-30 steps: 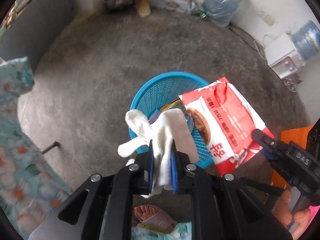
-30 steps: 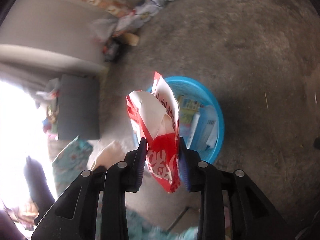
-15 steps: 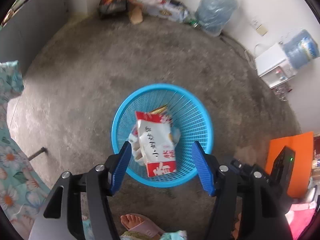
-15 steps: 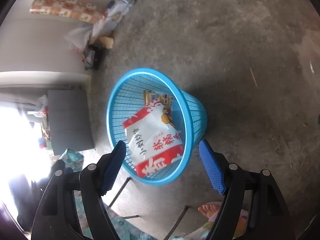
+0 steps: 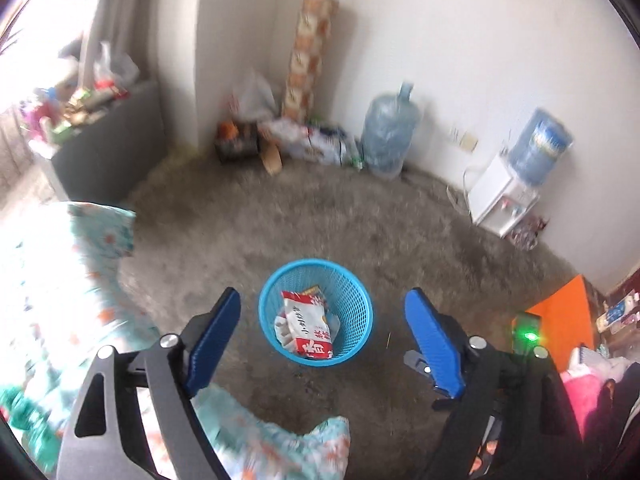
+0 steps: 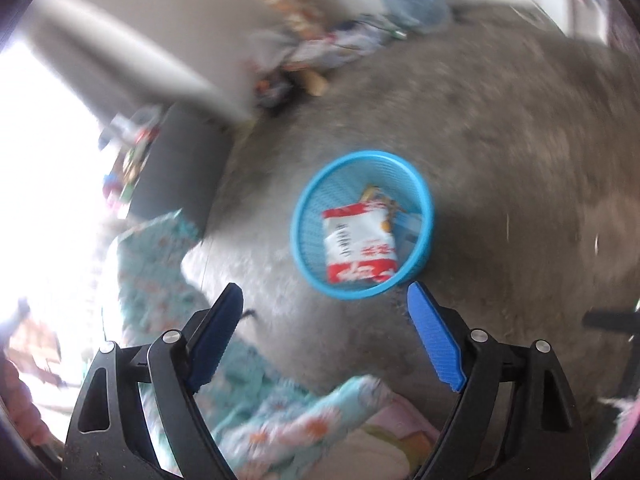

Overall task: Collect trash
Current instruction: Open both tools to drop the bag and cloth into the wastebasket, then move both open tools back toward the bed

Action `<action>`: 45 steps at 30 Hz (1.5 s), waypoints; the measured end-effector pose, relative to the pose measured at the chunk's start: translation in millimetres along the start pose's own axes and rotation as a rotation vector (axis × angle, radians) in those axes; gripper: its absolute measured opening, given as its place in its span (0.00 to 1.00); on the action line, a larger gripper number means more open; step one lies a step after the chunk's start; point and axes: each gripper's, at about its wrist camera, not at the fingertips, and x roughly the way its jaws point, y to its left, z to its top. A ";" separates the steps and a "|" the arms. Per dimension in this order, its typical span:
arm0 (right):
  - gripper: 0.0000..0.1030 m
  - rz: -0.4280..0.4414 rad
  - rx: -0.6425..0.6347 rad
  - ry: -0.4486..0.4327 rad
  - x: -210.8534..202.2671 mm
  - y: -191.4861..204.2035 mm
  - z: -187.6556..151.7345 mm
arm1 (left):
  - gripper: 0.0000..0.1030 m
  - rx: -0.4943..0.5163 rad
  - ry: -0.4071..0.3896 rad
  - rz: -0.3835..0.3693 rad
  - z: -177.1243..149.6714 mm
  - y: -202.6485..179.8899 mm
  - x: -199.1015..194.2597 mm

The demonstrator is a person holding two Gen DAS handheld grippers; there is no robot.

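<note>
The red-and-white snack bag (image 5: 307,326) is lying inside the blue basket (image 5: 362,300) on the floor. The 2 grippers, left gripper (image 5: 322,344) and right gripper (image 6: 325,344), are opening wider, with nothing between their jaws. The bag is looking light, thin and crinkly; an edge is probably giving the best hold.
</note>
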 end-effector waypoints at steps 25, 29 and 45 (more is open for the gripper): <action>0.81 0.202 -0.580 0.215 -33.8 193.4 -110.7 | 0.89 -0.367 -0.198 0.370 -263.5 152.8 -258.8; 0.81 0.229 -0.620 0.261 -24.2 219.8 -124.5 | 0.89 -0.439 -0.195 0.407 -286.0 174.8 -263.4; 0.80 0.477 -0.901 0.373 -12.0 338.4 -190.1 | 0.89 -0.560 -0.160 0.508 -321.1 231.3 -268.1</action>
